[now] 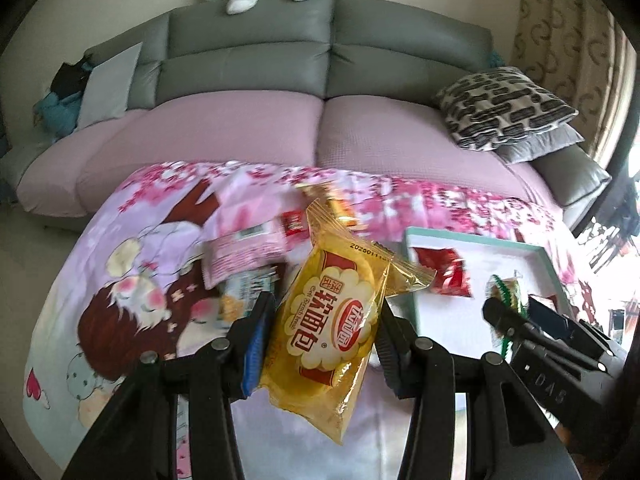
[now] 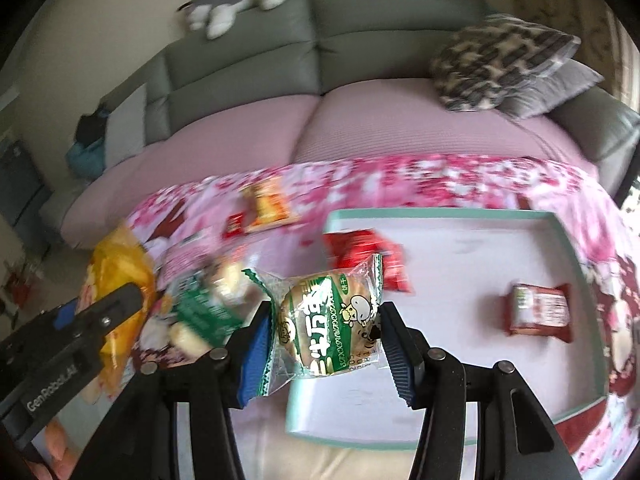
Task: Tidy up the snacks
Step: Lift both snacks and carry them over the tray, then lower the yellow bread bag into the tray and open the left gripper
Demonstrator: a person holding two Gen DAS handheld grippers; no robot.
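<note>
My left gripper (image 1: 324,316) is shut on a yellow soft-bread packet (image 1: 332,320) and holds it above the table. My right gripper (image 2: 326,320) is shut on a green-and-clear biscuit packet (image 2: 324,320) at the near left corner of the teal-rimmed white tray (image 2: 576,268). The tray holds a red packet (image 2: 368,260) and a dark red packet (image 2: 540,312). The right gripper also shows in the left wrist view (image 1: 516,316), beside the tray (image 1: 412,280). The left gripper body shows at the left of the right wrist view (image 2: 80,328).
Loose snacks lie on the pink floral cloth (image 1: 120,264): a pink packet (image 1: 244,252), an orange packet (image 2: 268,204), a small red packet (image 2: 236,226) and a green packet (image 2: 204,312). A grey and pink sofa (image 1: 248,128) with cushions (image 1: 504,108) stands behind.
</note>
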